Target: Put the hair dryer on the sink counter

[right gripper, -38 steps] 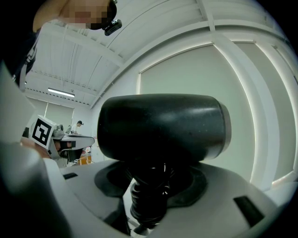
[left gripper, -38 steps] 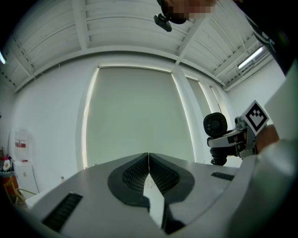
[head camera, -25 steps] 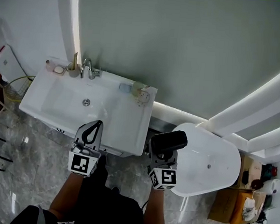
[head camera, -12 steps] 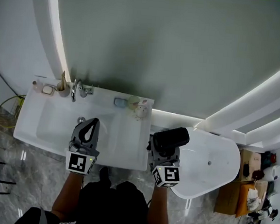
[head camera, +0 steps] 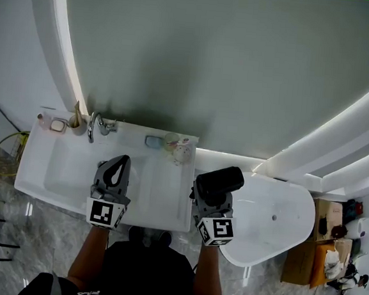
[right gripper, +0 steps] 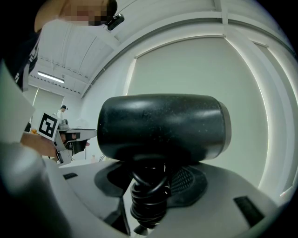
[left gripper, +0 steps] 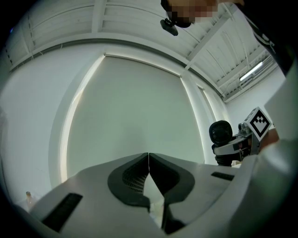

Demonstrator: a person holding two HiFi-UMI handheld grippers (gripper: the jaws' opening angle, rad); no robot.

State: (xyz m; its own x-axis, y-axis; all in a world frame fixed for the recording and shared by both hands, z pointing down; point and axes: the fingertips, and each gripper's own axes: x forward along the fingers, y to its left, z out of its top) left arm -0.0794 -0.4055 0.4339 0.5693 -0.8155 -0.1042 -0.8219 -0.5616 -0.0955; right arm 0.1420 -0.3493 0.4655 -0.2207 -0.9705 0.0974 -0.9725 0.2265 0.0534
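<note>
Carefully: the dryer is not over the counter yet

Your right gripper (head camera: pixel 211 196) clamps the black hair dryer (head camera: pixel 220 181) by its cord-wrapped handle. It seems to hang just past the sink counter's (head camera: pixel 167 197) right edge, beside the white tub (head camera: pixel 275 216). Your left gripper (left gripper: pixel 148 160) is closed and empty. Release here and it likely falls; swing wide and the barrel may clip the cup (head camera: pixel 179 151).

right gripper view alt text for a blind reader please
A black plastic hair dryer sits in the right gripper, its cord-wrapped handle clamped between the grey jaws, barrel crosswise. Behind it is a pale green wall panel.
</note>
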